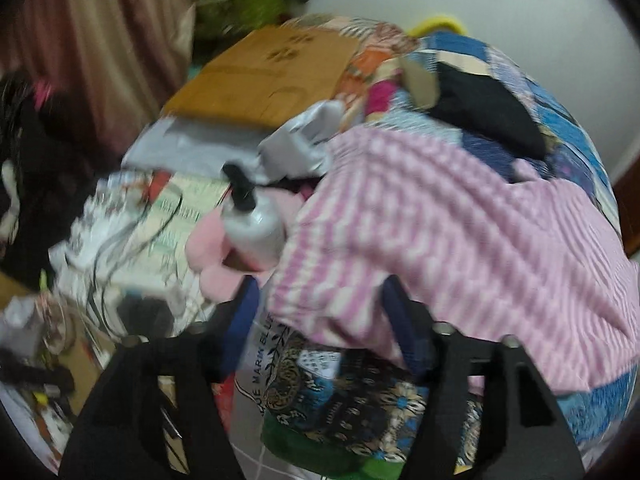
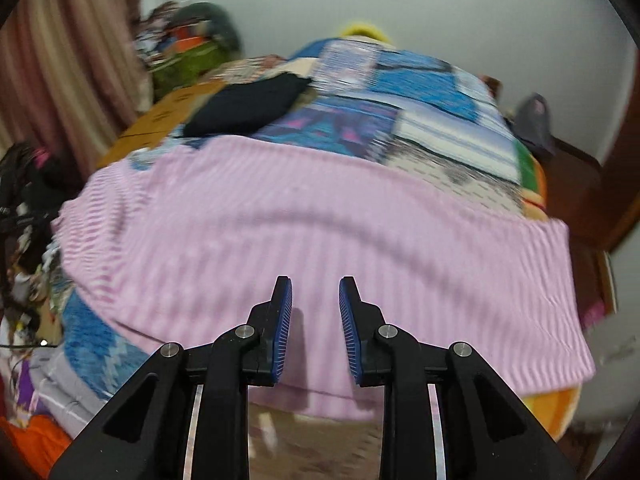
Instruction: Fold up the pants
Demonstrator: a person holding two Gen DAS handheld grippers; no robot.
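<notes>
The pants [image 2: 304,216] are pink with thin white stripes, kind of a soft pajama fabric, and they're spread flat across the bed [image 2: 420,92] on top of a busy blue patchwork quilt, one long crease curving across them. Both shots are pretty blurry btw. The right wrist view gets nearly the whole garment edge to edge, with the right hand-held gripper [image 2: 315,300] hanging over the near hem, jaws a narrow gap apart and nothing in between, blue pads [image 2: 282,320] clear of the cloth. The left wrist view only catches one end of the pants [image 1: 440,232], bunched up a bit, but it shows stuff the other doesn't: a white pump bottle [image 1: 252,220] with a black top just beside the fabric, something pink and plush next to it, a cardboard box [image 1: 264,76] further back. The left hand-held gripper [image 1: 320,308] stands wide, holding nothing, with the pants edge between its fingers.
</notes>
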